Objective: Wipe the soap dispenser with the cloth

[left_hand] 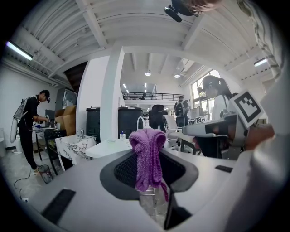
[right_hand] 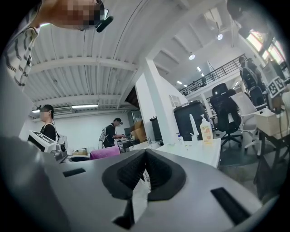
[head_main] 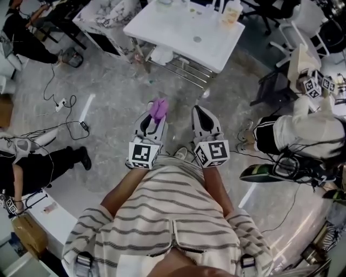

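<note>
Already we clamp the purple cloth (left_hand: pixel 147 154) in our left tool (head_main: pixel 155 114) for wiping the upper-right soap dispenser (head_main: pixel 231 12); our right tool (head_main: pixel 198 111) is closed, empty.

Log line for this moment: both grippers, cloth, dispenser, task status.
left gripper: shut on purple cloth | right gripper: shut, empty | soap dispenser: on white table ahead, out of contact | wiping: not yet begun
</note>
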Motion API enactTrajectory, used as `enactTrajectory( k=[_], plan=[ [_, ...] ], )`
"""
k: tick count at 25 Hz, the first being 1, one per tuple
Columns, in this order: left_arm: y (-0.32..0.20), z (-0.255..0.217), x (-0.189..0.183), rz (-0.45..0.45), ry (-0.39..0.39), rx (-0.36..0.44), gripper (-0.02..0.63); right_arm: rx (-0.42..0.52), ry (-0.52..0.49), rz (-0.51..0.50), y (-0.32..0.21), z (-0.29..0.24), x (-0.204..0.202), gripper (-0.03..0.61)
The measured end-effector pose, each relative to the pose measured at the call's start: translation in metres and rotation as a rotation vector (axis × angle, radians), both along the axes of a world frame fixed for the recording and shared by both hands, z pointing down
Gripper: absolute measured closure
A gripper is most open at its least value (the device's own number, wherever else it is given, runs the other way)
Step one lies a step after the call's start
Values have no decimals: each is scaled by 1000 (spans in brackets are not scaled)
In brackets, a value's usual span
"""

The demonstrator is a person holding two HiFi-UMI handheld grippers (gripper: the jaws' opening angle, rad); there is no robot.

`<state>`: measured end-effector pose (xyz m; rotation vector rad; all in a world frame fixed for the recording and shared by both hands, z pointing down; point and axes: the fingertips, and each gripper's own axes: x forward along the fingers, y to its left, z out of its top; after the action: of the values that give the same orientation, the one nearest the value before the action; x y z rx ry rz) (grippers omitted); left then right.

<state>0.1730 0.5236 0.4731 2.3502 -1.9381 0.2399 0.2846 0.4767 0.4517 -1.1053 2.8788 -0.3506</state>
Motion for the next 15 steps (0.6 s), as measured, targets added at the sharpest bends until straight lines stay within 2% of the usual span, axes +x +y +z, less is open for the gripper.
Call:
enactTrajectory(
  k=[6,11,15],
  plan=[
    [-45,4,-33,-1,23,4,497,7,8,0,-43,0,-32,569],
    [-115,1,-79,6,34,17,497,2,13,8,-113,-2,-75,569],
    [-186,2,-121,29,44,29,497,18,19,53,-183,-1,-115,569]
  ],
)
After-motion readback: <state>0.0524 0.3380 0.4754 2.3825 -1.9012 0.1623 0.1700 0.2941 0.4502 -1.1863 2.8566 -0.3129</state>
